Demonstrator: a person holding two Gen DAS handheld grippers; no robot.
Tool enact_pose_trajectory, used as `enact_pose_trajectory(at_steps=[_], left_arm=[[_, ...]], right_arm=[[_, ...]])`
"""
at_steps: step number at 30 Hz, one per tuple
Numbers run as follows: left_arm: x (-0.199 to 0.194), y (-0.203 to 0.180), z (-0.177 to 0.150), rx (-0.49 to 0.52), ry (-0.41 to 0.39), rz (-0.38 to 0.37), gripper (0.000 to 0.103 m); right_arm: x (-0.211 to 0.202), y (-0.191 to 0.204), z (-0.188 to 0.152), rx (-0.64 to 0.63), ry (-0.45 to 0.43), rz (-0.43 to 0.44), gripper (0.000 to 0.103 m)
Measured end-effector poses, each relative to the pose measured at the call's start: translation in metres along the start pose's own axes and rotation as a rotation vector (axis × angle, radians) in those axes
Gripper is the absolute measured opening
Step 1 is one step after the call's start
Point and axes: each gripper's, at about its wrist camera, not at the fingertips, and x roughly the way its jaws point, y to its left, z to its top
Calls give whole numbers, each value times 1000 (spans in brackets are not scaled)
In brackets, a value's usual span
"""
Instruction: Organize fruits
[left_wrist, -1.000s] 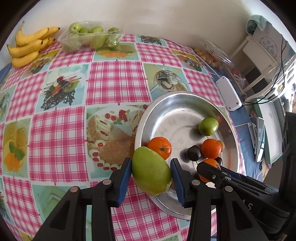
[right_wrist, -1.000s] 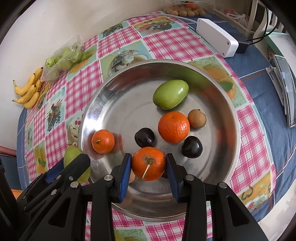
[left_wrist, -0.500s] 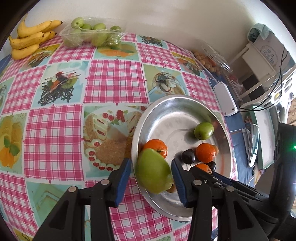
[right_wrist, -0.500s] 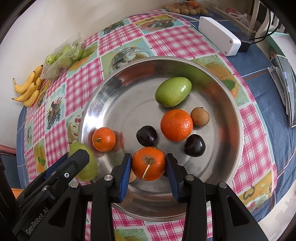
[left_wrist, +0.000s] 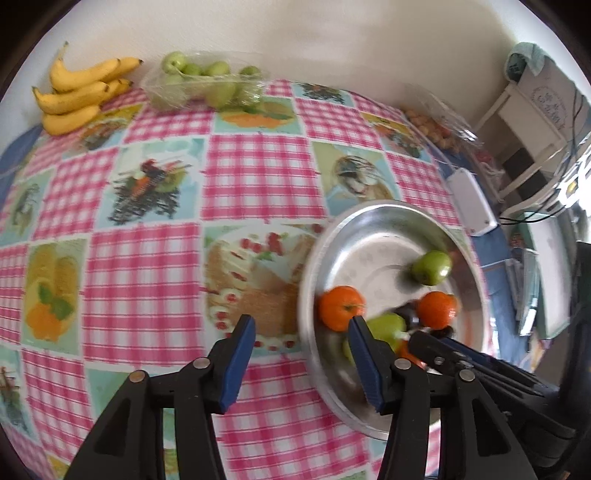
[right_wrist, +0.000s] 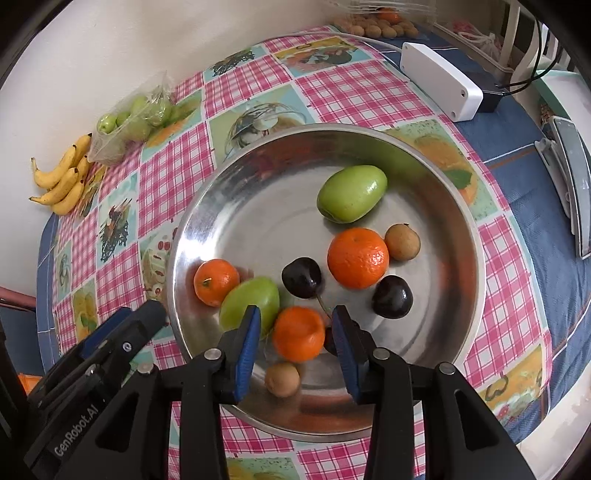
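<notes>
The smooth green mango-shaped fruit (right_wrist: 250, 307) lies free in the round steel bowl (right_wrist: 436, 373) beside a small orange (right_wrist: 216, 282): firm, waxy, prone to roll; grip across its middle. Left fingers (left_wrist: 301, 360), just opening, stand empty beside the bowl on the table. Right fingers (right_wrist: 295, 347), steeply down, bracket another orange (right_wrist: 299, 334) without pressing.
</notes>
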Motion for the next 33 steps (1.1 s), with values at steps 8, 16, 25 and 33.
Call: enact_pose_trajectory(at_steps=[8, 16, 25, 33], left_arm=[[3, 23, 2, 3, -13, 177, 80], [4, 41, 5, -16, -34, 247, 103], [6, 51, 2, -17, -31, 279, 103], [5, 63, -2, -27, -50, 287, 103]], right_arm=[[2, 0, 2, -7, -1, -13, 60], [6, 7, 3, -47, -1, -23, 77], [8, 13, 1, -81, -10, -27, 94], [5, 18, 0, -101, -38, -33, 100]])
